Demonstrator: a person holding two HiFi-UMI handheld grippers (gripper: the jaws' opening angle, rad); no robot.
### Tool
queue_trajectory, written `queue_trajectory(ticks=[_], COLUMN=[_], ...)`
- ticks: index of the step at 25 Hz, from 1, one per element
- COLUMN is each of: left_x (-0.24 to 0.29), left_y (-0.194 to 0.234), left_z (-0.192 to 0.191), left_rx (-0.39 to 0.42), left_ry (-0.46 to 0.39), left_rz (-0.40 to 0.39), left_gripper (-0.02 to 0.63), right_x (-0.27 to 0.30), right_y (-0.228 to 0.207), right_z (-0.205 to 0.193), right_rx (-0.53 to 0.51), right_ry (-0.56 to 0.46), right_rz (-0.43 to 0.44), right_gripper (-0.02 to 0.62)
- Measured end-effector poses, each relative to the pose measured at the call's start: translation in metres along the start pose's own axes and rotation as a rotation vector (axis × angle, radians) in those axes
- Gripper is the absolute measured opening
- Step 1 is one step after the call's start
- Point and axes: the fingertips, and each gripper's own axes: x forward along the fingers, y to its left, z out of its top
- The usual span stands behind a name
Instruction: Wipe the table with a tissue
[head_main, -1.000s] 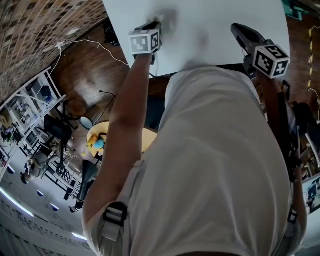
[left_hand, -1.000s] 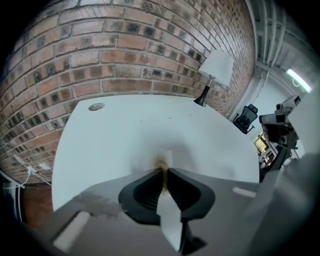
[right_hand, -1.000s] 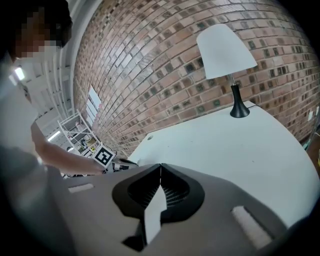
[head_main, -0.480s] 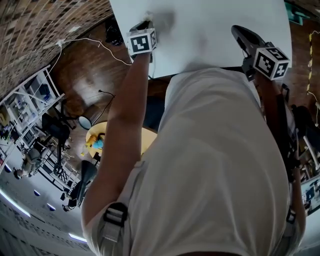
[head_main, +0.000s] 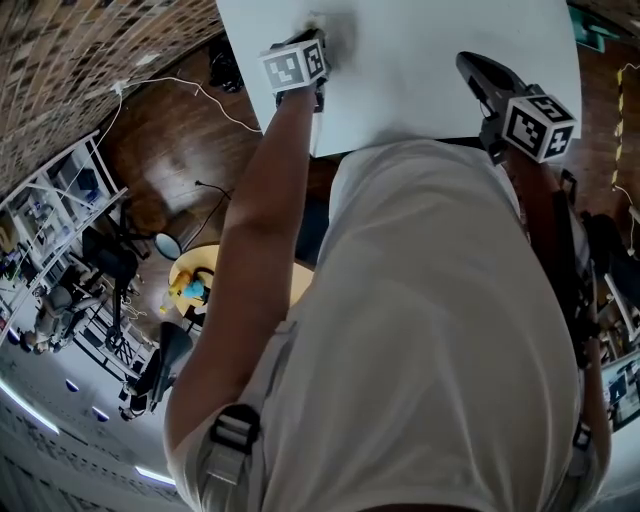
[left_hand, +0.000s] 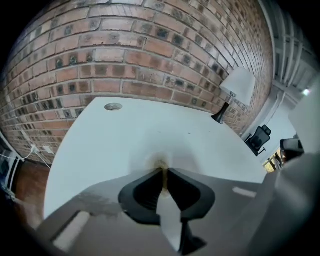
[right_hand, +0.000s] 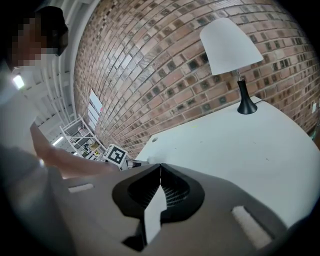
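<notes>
My left gripper (head_main: 316, 42) points down onto the white table (head_main: 430, 40) near its left edge. In the left gripper view its jaws (left_hand: 162, 170) are shut on a white tissue (left_hand: 167, 150), which spreads on the tabletop just ahead of the tips and has a yellowish smear at the pinch. In the head view the tissue barely shows against the white table. My right gripper (head_main: 466, 62) hovers over the table's near right part. Its jaws (right_hand: 160, 166) are shut with nothing between them, and the left gripper's marker cube (right_hand: 116, 155) shows beyond them.
A white-shaded lamp (right_hand: 232, 50) with a black base stands at the table's far end by the brick wall (left_hand: 125, 55). A round cable hole (left_hand: 113, 106) sits near the far left corner. Wooden floor with a cable (head_main: 190, 100) lies past the left edge.
My left gripper slid a little left, then back right and farther onto the table with the tissue, rolling slightly. The right gripper stayed put.
</notes>
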Motion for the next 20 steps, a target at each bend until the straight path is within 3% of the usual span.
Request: queue_trajectory(ticks=[5,13,20], left_x=[0.004,0.028,0.048], left_y=[0.024,0.042,0.036], left_z=[0.031,0.077,0.087], left_rx=[-0.022,0.046,0.232], left_ry=[-0.064,-0.066,0.033], left_rz=[0.071,0.155,0.239], left_gripper=[0.043,0.043,0.041], right_x=[-0.012,-0.043,-0.069], right_y=[-0.015,-0.047,-0.064], right_z=[0.005,0.001,-0.002], right_rx=[-0.014,0.052,0.085], right_ry=[0.026,0.001,-0.032], right_rz=[0.01,-0.018,-0.059], right_gripper=[0.009,0.008,0.008])
